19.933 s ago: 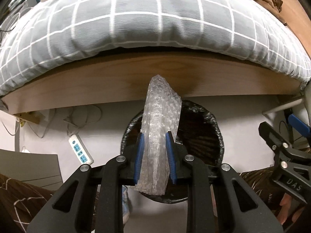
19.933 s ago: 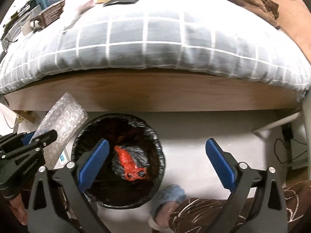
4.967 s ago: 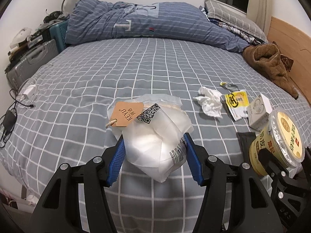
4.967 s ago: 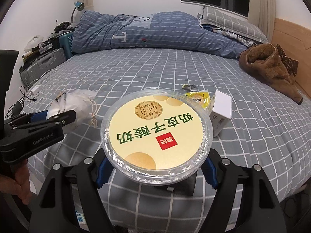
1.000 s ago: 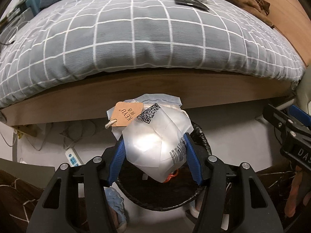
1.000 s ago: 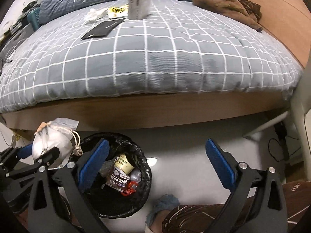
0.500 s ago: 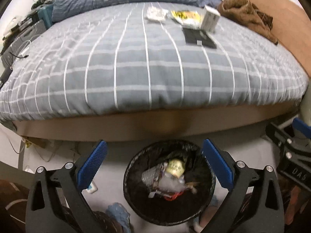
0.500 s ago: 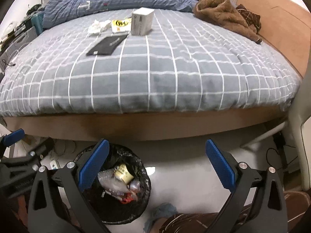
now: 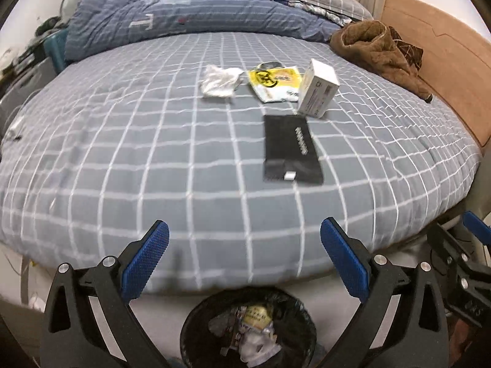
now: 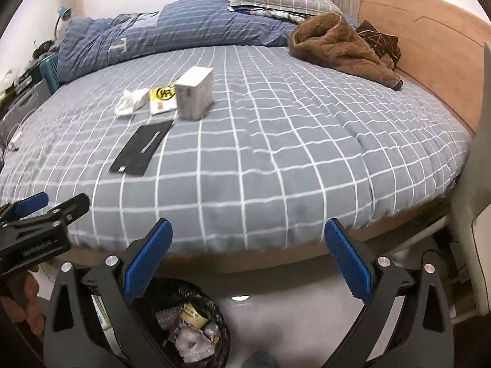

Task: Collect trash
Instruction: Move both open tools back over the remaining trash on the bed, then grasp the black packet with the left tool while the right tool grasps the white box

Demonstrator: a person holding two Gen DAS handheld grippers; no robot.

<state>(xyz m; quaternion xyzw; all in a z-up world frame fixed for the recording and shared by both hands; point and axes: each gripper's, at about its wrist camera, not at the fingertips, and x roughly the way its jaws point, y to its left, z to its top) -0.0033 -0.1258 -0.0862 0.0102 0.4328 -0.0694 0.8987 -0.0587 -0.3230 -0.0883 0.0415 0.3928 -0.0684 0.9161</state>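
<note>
My left gripper (image 9: 244, 257) is open and empty, above a black-lined trash bin (image 9: 196, 331) that holds a yellow tub, a white bag and wrappers. My right gripper (image 10: 248, 256) is open and empty; the bin (image 10: 222, 334) sits low left of it. On the grey checked bed lie a black flat packet (image 9: 290, 148), a white box (image 9: 317, 92), a yellow wrapper (image 9: 276, 82) and a crumpled white tissue (image 9: 219, 84). In the right wrist view the packet (image 10: 142, 147), box (image 10: 195, 93), wrapper (image 10: 162, 98) and tissue (image 10: 130, 102) lie far left.
A brown garment (image 9: 380, 52) lies at the bed's far right by the wooden headboard (image 9: 445, 67). A blue duvet (image 9: 184, 18) is bunched at the back. Luggage and clutter (image 9: 27, 70) stand left of the bed. A white post (image 10: 472, 184) stands at right.
Over the last second my left gripper opened and the white bag dropped into the bin. Both grippers have tilted up from the bin toward the bed top.
</note>
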